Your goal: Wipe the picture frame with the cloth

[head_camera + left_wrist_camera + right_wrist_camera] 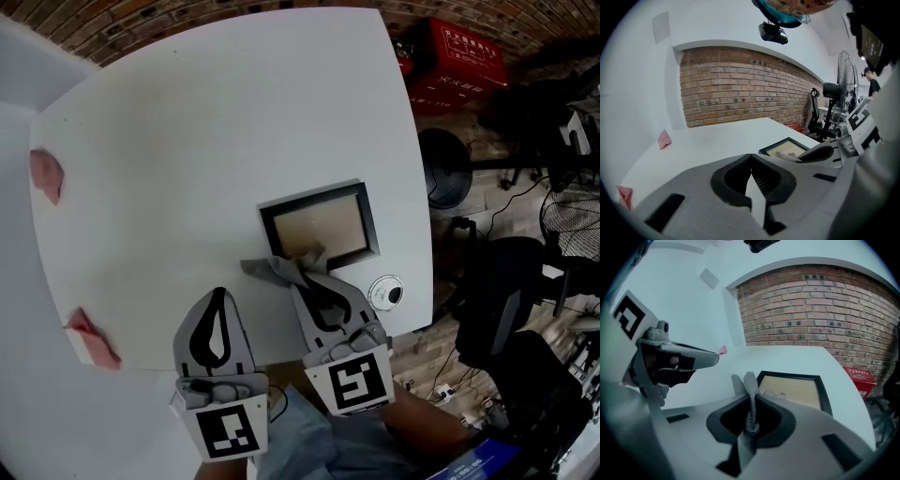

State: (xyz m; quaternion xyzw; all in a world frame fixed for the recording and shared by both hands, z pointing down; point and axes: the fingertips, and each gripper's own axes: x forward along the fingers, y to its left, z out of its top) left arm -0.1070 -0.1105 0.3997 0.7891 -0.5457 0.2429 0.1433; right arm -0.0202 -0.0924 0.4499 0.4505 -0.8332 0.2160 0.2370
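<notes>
Our left gripper (pixel 219 298) is at the near edge of the table (pixel 187 141), its jaws together with nothing between them. Just to its right, our right gripper (pixel 306 281) pinches the grey cloth (pixel 274 269), which we see draped over the near-left corner of the frame (pixel 323 225) lying flat on the table.

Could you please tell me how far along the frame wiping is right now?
Done: the right claw is shut on the grey cloth. In hand: the cloth lies over the near left corner of the picture frame. Left: I cannot tell how much is wiped; most of the frame lies uncovered. The left claw is shut, empty.
</notes>
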